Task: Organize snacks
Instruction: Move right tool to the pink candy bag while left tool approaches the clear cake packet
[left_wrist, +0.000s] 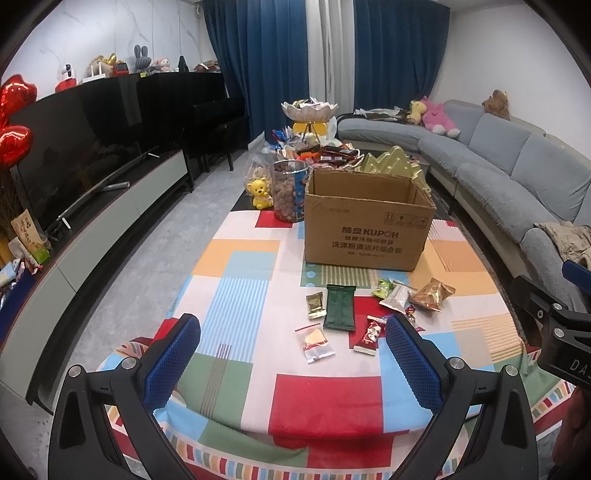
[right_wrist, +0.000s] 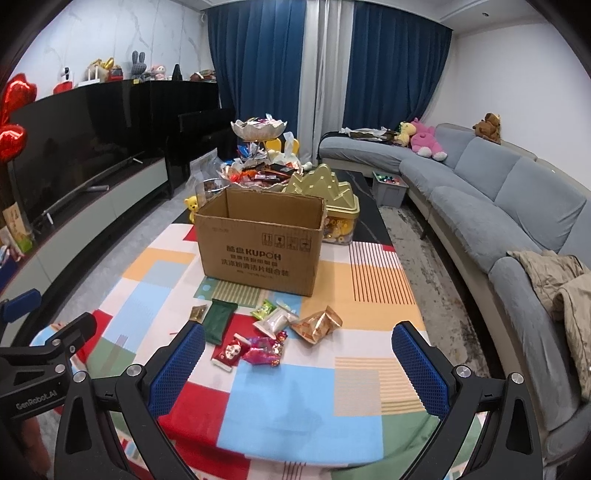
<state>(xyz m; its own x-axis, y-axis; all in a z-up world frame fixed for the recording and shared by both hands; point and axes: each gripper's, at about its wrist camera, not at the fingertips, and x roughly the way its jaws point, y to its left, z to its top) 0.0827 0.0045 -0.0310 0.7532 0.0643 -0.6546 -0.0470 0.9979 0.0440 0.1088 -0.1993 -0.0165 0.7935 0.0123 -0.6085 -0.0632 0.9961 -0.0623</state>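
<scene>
Left gripper (left_wrist: 293, 356) low over the near edge of the table, jaws spread wide, nothing between the blue pads. Right gripper (right_wrist: 298, 363) likewise spread wide and empty, hovering over the near end of the patchwork tablecloth (right_wrist: 295, 406); its body also shows at the right edge of the left wrist view.

Loose snacks lie on the cloth beyond the fingertips, in front of the box:
- clear packet with a pale biscuit (left_wrist: 314, 341), nearest the left gripper
- red-and-white wrapped candy (right_wrist: 231, 352), just beside a crinkled pink foil sweet (right_wrist: 264, 350)
- dark green packet (right_wrist: 219, 319), lying flat; a small olive sachet (left_wrist: 316, 304) just left of it
- white pouch (right_wrist: 275, 321), a light green wrapper (right_wrist: 263, 309) behind it
- gold-orange foil packet (right_wrist: 317, 325), farthest right

Cardboard box (right_wrist: 258, 243) stands open-topped mid-table, printed side toward the cameras; interior not visible enough to tell contents.

Behind the box: clear jar of brown snacks (left_wrist: 290, 192), yellow bear figure (left_wrist: 261, 192), gold mountain-shaped tin (right_wrist: 327, 192), a heap of mixed wrapped sweets, tiered bowl stand (right_wrist: 258, 129).

Far: grey sofa (right_wrist: 498, 192) right, television (left_wrist: 74, 155) left, blue curtains (right_wrist: 258, 66).
</scene>
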